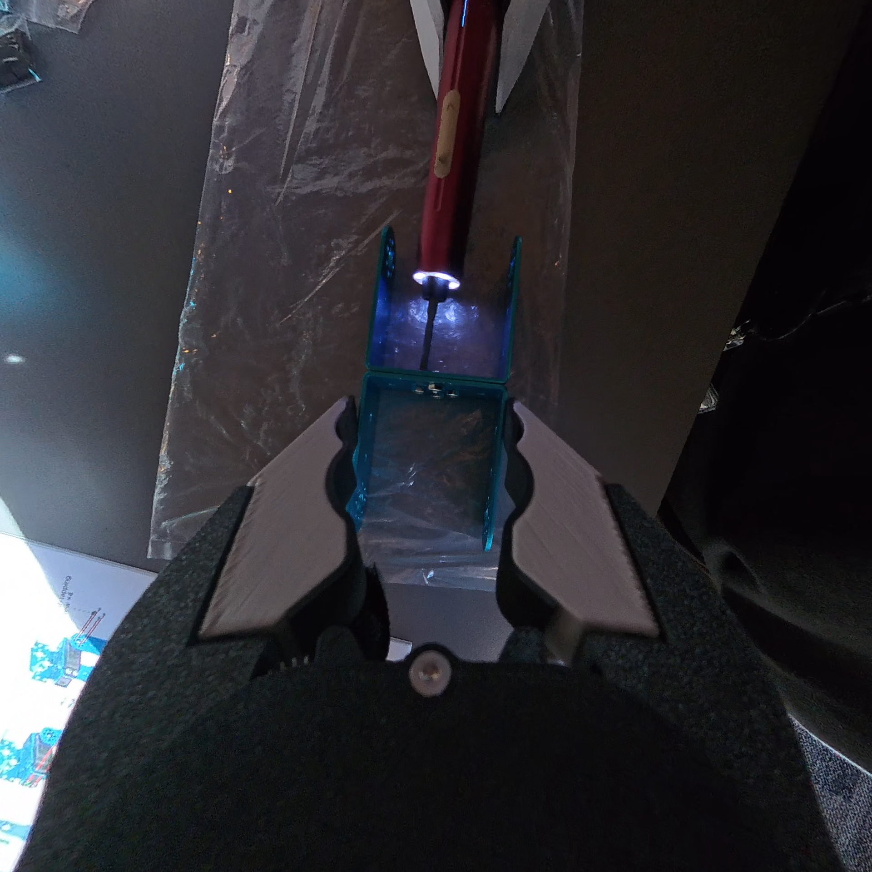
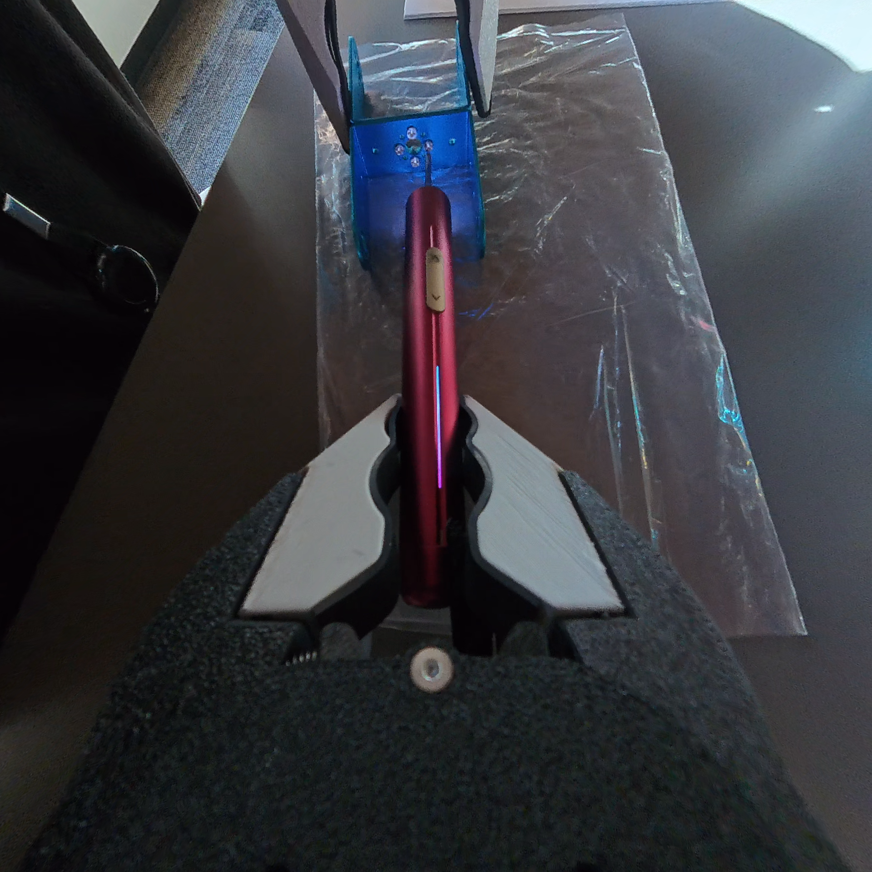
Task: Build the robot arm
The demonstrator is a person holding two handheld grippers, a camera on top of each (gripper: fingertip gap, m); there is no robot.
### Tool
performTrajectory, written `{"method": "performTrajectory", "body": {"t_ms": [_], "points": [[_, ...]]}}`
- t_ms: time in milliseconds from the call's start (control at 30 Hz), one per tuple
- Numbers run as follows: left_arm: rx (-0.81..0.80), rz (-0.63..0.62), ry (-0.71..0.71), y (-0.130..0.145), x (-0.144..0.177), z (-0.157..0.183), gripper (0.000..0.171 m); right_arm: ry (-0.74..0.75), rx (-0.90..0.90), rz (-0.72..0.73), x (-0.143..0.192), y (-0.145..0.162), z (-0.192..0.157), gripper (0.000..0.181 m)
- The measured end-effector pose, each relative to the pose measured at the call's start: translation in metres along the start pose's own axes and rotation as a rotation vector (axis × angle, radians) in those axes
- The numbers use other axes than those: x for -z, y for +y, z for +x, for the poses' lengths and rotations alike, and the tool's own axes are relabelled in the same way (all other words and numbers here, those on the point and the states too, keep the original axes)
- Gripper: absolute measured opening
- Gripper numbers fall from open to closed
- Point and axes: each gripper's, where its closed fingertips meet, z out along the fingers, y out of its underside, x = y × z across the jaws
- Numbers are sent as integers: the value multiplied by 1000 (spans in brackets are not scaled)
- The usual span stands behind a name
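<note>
Inside bracket: screwdriver bit.

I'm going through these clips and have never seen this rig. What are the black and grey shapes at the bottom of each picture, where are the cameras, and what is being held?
Each picture comes from a camera mounted on a hand-held gripper, looking forward along its two grey fingers. There is no robot arm; a person holds one gripper in each hand. The left gripper is shut on a blue metal bracket, which stands on a clear plastic sheet on a dark table. The right gripper is shut on a red electric screwdriver; its lit tip points into the bracket, near the screws in the middle wall. The two grippers face each other, so each shows at the top of the other's view.
</note>
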Motion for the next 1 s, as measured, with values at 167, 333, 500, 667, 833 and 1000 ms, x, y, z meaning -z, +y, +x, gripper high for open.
{"method": "performTrajectory", "body": {"t_ms": [167,333,500,667,833,1000], "points": [[-2,-2,1,0,0,0,62,-2,-1,13,1,-2,0,20],[-4,-7,2,0,0,1,62,-1,5,9,0,-3,0,20],[4,-3,5,-1,-1,1,61,14,32,6,0,-2,1,19],[-12,9,12,-3,-2,2,61,22,49,-16,-3,2,2,19],[-33,-1,25,-4,-3,2,61,12,73,-23,-2,1,6,19],[84,155,14,-34,6,-8,63,8,95,-23,-5,-4,6,19]]}}
